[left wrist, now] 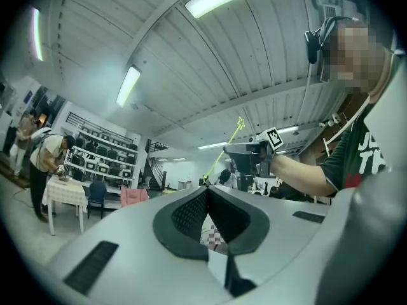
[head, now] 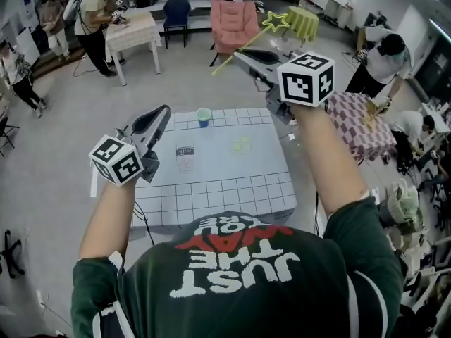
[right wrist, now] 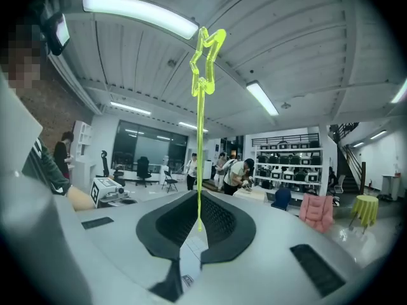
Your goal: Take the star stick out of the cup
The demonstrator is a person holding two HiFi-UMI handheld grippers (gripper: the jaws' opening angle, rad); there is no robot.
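Pinching one yellow-green star stick (right wrist: 200, 107) near its lower end in the right tool (head: 243, 53), jaws narrowed onto the thin shaft, star end pointing up and away. Holding that stick high above the gridded bench (head: 232, 189), fully out of the cups and well apart from both. Carrying the left tool (head: 163, 111) lower, by the bench's left side, jaws pressed together and gripping nothing. Counting two cups on the bench: one clear cup (head: 185, 158) standing upright near the middle, showing the grid straight through its wall, and one small green cup (head: 204, 116) standing upright at the far edge, showing blue below its rim, too small for telling what is inside. Noting one pale green flat thing (head: 242, 144) lying on the bench to the right of the clear cup, apart from it, shape unclear. Tallying one star stick, two cups, two tools, one bench.
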